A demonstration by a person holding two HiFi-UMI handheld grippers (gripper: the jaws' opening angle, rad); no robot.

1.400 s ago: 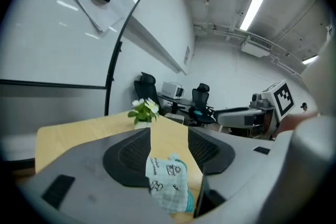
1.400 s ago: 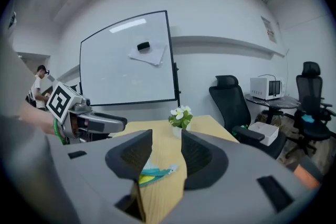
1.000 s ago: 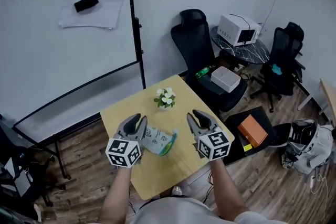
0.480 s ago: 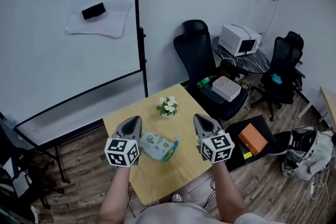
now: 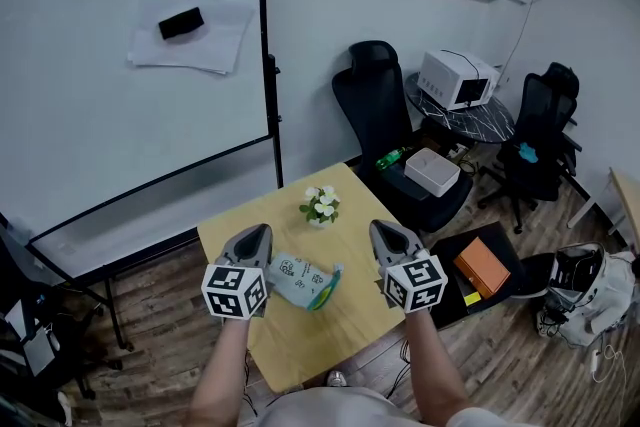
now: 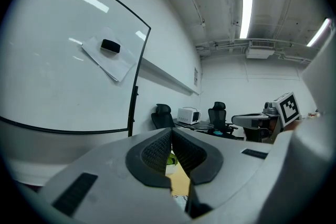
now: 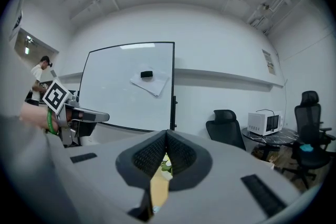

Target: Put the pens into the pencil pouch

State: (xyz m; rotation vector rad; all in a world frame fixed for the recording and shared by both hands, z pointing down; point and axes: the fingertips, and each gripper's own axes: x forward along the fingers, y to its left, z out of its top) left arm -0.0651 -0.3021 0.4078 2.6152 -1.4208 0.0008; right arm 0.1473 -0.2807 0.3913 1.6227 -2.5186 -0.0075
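Note:
A white pencil pouch [image 5: 303, 279] with green trim lies in the middle of a small yellow table [image 5: 300, 345]. No loose pens show in any view. My left gripper [image 5: 255, 235] hovers just left of the pouch, pointing away from me, its jaws shut with nothing between them [image 6: 170, 131]. My right gripper [image 5: 384, 231] is held just right of the pouch, also shut and empty [image 7: 166, 135]. Each gripper view shows the other gripper off to the side: the right gripper [image 6: 281, 113] and the left gripper [image 7: 65, 113].
A small pot of white flowers [image 5: 320, 206] stands at the table's far edge. A large whiteboard [image 5: 120, 85] fills the back left. Black office chairs [image 5: 378, 105], a round side table with a white appliance [image 5: 455, 78], an orange box [image 5: 482, 260] and a bag [image 5: 590, 290] are at right.
Both grippers' jaws stood apart one second ago and are closed now. The hands stay beside the pouch; the head view has shifted slightly.

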